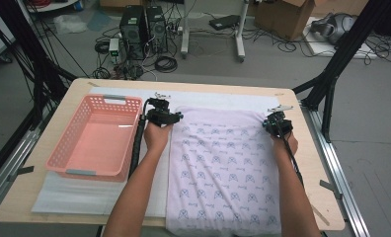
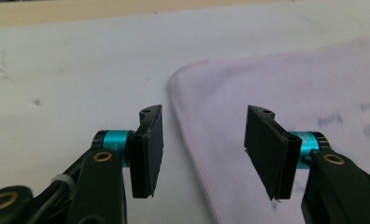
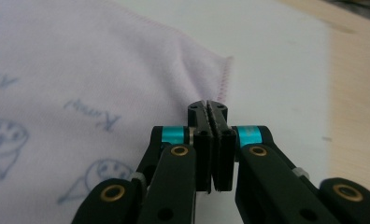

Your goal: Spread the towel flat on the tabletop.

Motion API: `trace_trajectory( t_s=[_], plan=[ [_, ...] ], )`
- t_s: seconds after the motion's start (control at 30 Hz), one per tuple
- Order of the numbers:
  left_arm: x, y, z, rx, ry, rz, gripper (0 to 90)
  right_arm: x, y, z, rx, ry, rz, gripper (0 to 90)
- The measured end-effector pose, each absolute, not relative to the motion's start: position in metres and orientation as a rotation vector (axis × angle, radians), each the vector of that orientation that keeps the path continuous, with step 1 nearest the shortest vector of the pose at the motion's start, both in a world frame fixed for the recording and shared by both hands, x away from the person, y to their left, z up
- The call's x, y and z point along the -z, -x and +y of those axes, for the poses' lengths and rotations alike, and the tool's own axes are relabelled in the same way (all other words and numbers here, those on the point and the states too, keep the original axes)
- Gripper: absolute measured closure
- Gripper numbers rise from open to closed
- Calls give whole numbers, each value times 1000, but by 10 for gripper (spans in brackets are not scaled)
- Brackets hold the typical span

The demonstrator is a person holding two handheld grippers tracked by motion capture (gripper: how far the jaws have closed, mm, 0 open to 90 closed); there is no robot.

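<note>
A pale pink towel point(image 1: 223, 163) printed with small blue figures lies spread on the table, its near end hanging over the front edge. My left gripper point(image 1: 173, 117) sits at the towel's far left corner. In the left gripper view it point(image 2: 204, 149) is open, one jaw over the white mat and the other over the towel point(image 2: 290, 84), straddling the hem. My right gripper point(image 1: 269, 123) is at the far right corner. In the right gripper view it point(image 3: 207, 112) is shut on the towel point(image 3: 103, 60) at its stitched edge, and the cloth puckers toward the jaws.
A pink plastic basket point(image 1: 75, 143) with nothing in it stands at the left on a white mat point(image 1: 85, 195). The wooden table point(image 1: 312, 148) has a bare strip to the right of the towel. Computer towers, cables and boxes sit on the floor beyond.
</note>
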State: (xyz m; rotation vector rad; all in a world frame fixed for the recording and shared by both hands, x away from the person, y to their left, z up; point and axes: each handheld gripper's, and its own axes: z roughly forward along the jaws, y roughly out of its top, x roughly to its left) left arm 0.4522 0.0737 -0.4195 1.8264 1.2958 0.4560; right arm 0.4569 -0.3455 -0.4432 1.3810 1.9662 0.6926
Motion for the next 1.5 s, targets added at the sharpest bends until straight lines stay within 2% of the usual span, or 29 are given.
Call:
trace_trajectory(
  t_s=[0.13, 0.3, 0.37, 0.4, 0.43, 0.47, 0.53, 0.7, 0.73, 0.87, 0.9, 1.0, 1.03, 1.13, 1.2, 1.23, 1.27, 1.43, 1.5],
  plan=[
    [425, -442, 75, -406, -1866, 1277, 486, 445, -456, -354, -818, -1496, 1891, 840],
    [434, -441, 60, -346, -1973, 1243, 485, 431, -448, -351, -937, -1454, 1919, 718],
    [437, -441, 56, -334, -1985, 1237, 508, 425, -445, -350, -982, -1428, 1935, 700],
    [440, -441, 48, -345, -1994, 1234, 488, 422, -442, -350, -996, -1414, 1942, 693],
    [439, -440, 48, -353, -2007, 1221, 546, 419, -440, -349, -1004, -1402, 1951, 689],
    [439, -440, 48, -353, -2007, 1221, 677, 417, -437, -349, -1017, -1393, 1954, 688],
    [440, -441, 48, -378, -2008, 1249, 835, 415, -432, -348, -1040, -1382, 1958, 687],
    [440, -447, 57, -460, -1956, 1319, 863, 412, -425, -348, -1064, -1360, 1983, 682],
    [442, -453, 68, -463, -1903, 1364, 863, 412, -423, -348, -1067, -1353, 1987, 682],
    [445, -456, 75, -442, -1862, 1369, 847, 413, -413, -353, -1059, -1344, 2033, 643],
    [445, -454, 74, -440, -1856, 1353, 803, 416, -411, -354, -1049, -1346, 2059, 628],
    [443, -450, 72, -391, -1878, 1324, 566, 424, -403, -358, -1031, -1348, 2140, 616],
    [442, -447, 71, -397, -1901, 1301, 541, 426, -400, -360, -1034, -1350, 2150, 617],
    [439, -436, 73, -419, -1835, 1275, 526, 436, -392, -363, -997, -1336, 2229, 695],
    [438, -431, 74, -392, -1853, 1272, 500, 443, -389, -362, -999, -1325, 2259, 759],
    [438, -431, 74, -392, -1853, 1272, 490, 444, -388, -362, -1013, -1314, 2260, 838],
    [437, -423, 76, -393, -1850, 1250, 493, 444, -388, -363, -1017, -1311, 2263, 857],
    [438, -400, 80, -383, -1846, 1216, 493, 444, -390, -369, -877, -1372, 2094, 870],
    [440, -389, 79, -371, -1886, 1202, 486, 446, -388, -372, -936, -1433, 2048, 835]
  ],
)
